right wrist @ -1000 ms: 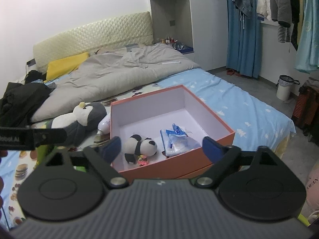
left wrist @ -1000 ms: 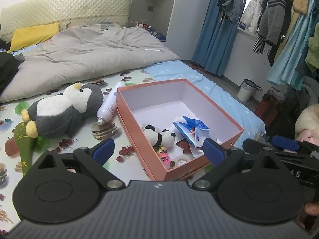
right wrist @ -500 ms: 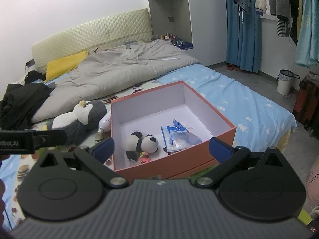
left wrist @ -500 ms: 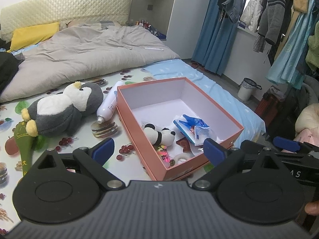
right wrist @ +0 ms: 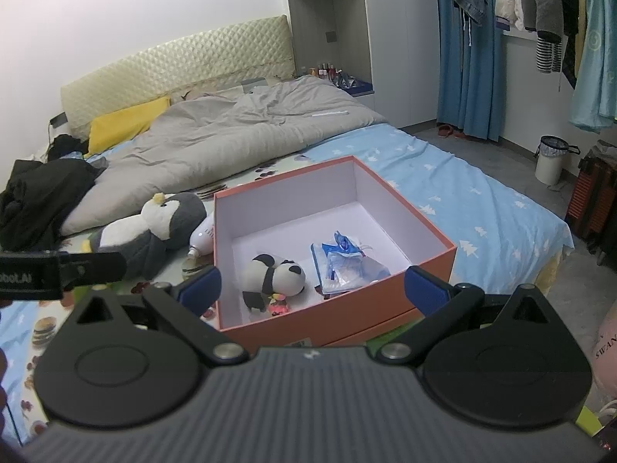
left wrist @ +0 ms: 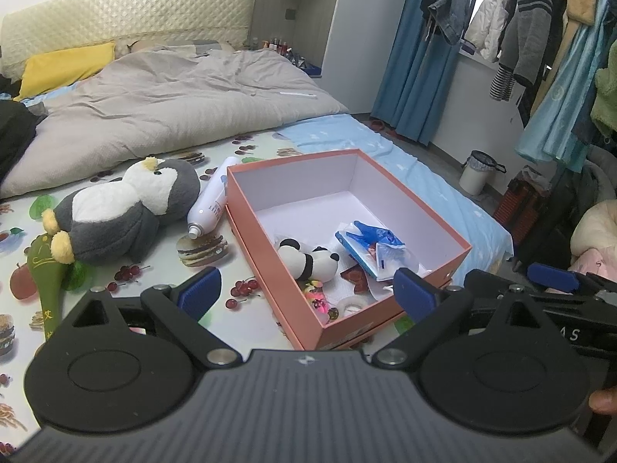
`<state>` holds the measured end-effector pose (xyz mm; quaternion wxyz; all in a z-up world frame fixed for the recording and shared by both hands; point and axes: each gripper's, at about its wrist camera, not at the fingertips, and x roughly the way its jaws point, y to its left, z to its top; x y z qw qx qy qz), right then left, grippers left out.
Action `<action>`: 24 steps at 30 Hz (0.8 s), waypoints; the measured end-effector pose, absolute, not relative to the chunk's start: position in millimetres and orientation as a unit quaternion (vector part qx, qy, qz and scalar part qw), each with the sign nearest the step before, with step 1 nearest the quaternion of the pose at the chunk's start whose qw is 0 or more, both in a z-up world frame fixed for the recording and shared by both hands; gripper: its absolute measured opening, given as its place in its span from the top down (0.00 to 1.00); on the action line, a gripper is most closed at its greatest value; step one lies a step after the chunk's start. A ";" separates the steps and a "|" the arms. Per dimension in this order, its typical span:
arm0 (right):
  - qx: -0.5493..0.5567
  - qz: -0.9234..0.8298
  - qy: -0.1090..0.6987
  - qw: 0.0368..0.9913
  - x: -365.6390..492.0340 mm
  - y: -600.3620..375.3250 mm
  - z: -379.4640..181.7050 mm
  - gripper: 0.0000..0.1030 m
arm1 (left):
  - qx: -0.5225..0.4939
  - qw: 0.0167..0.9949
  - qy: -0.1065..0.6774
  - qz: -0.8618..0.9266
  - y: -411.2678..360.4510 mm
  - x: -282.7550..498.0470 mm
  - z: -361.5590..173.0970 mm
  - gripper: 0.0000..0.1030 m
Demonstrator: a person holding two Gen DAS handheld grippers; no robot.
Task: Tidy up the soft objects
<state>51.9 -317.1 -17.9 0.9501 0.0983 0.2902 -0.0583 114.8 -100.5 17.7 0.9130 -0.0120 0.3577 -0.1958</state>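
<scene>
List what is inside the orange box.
Inside the orange box: a panda plush, a blue and clear plastic packet, a small colourful toy, a tape roll and reddish scraps. Whatever is under the packet and plush is covered.

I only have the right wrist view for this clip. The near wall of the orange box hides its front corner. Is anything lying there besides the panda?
Observer: Yes. The left wrist view shows a roll of tape on the floor of the orange box, in that corner, just in front of the panda plush.
Operator: The left gripper is only a black bar at my edge. Open or shut?
Observer: The left gripper is open, with nothing between its fingers.
Operator: Anything beyond the penguin on its far side from the box?
Observer: A green long-handled object lies on the sheet beside the yellow feet of the penguin plush.
</scene>
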 end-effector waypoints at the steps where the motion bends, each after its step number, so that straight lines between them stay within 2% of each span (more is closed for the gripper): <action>1: 0.099 -0.059 0.291 0.950 52.1 -316.8 -18.1 0.00 | -0.013 0.913 0.358 -0.196 -100.4 115.4 17.6 0.05; 24: 0.096 -0.060 0.287 0.951 49.9 -313.1 -15.9 0.00 | -0.016 0.917 0.347 -0.194 -96.3 111.6 21.2 0.05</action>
